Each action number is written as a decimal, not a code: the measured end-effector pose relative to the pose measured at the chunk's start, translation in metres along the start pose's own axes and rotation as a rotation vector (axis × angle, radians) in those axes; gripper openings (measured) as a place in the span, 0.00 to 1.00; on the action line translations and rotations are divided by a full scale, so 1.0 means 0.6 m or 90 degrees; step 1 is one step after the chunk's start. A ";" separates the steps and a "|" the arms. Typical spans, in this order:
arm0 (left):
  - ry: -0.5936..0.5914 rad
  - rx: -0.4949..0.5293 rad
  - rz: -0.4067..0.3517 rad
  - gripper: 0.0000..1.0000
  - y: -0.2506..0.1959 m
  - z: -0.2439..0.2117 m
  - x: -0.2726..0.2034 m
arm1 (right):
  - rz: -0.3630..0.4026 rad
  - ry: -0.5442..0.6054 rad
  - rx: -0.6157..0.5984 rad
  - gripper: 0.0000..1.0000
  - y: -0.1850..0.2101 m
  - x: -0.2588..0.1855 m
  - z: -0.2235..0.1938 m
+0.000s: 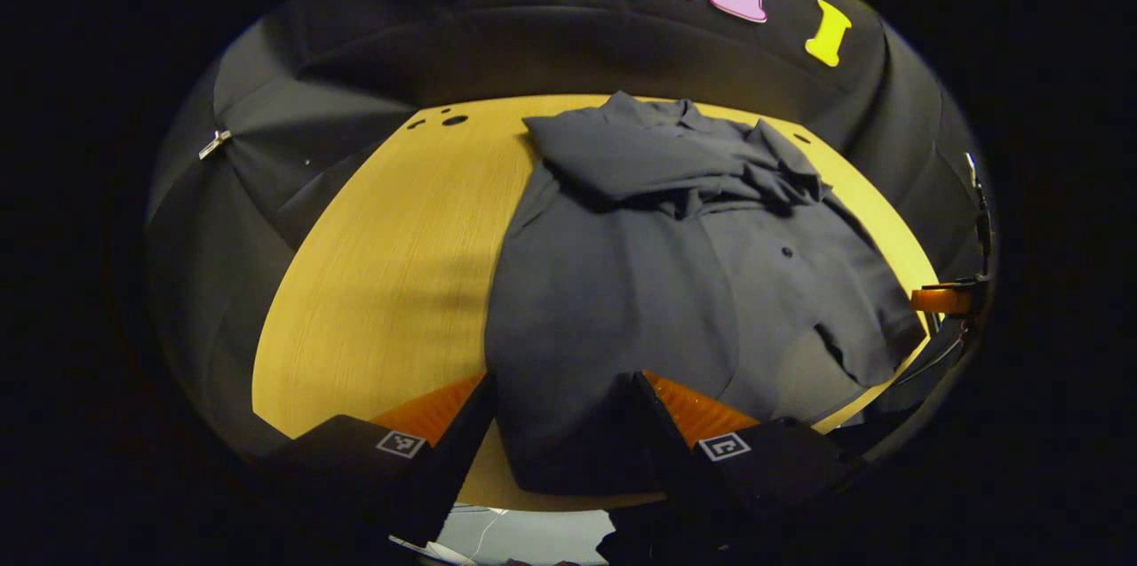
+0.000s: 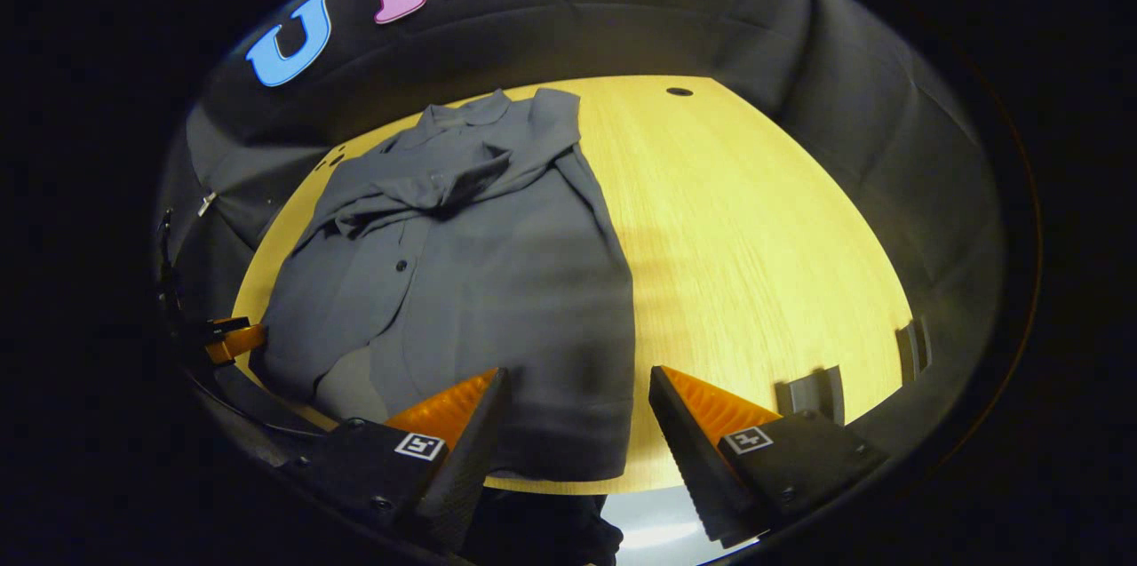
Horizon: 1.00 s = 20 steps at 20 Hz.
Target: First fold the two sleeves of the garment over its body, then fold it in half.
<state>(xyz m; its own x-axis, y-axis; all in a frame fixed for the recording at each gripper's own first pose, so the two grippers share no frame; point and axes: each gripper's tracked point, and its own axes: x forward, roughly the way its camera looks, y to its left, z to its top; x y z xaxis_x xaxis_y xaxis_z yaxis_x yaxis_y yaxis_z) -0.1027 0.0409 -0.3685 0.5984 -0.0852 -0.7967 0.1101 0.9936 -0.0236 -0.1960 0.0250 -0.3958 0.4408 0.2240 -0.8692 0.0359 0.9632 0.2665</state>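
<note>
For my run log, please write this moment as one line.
stage: sleeves folded, half-fold not done | garment: flat on table | left gripper: open at hem | right gripper: open at hem

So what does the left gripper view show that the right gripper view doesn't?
Left gripper view: bare yellow wooden table lies left of the dark grey button-up shirt, and a small metal clip hangs on the black cloth wall. Right gripper view: bare table lies right of the shirt, with two dark brackets at its near right edge. Both share the shirt with sleeves folded across its chest, and each camera's own open hand-held gripper over the near hem.
</note>
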 end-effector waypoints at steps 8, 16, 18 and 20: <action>0.053 -0.006 0.033 1.00 0.011 -0.035 0.030 | -0.028 0.054 -0.006 0.97 -0.006 0.037 -0.041; 0.055 0.081 -0.055 0.36 -0.055 -0.017 0.052 | 0.017 0.034 -0.067 0.26 0.045 0.060 -0.021; 0.050 0.085 -0.060 0.07 -0.060 0.000 0.054 | 0.032 0.058 -0.021 0.06 0.048 0.062 -0.023; 0.031 0.046 -0.067 0.05 -0.065 0.025 0.042 | 0.049 0.035 0.003 0.05 0.056 0.049 0.003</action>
<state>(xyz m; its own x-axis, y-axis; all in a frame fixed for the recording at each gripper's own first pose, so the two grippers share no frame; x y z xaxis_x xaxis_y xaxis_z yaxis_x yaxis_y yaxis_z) -0.0804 -0.0012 -0.3785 0.5416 -0.1829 -0.8205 0.2280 0.9714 -0.0660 -0.1800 0.0636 -0.4118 0.3918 0.3051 -0.8680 0.0088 0.9421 0.3352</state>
